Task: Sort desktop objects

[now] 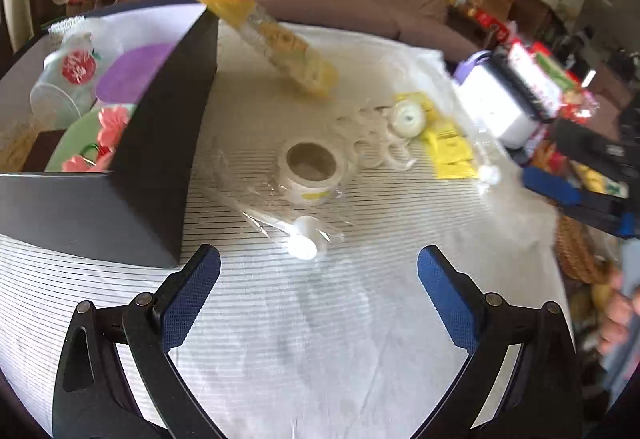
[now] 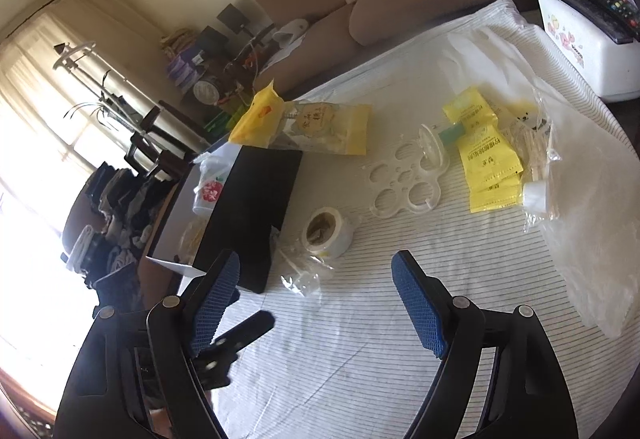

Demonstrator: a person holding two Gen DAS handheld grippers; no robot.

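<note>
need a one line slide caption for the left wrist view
Open left gripper hovers over the striped tablecloth, facing a tape roll beside the black box.

Daylight floods in from the window [image 2: 36, 143], which is blown out to plain white in the right wrist view. The left wrist view is smeared by motion blur, worst on the yellow packet [image 1: 276, 39] and the clutter at the right edge. Both views bow strongly toward dark round corners.
</note>
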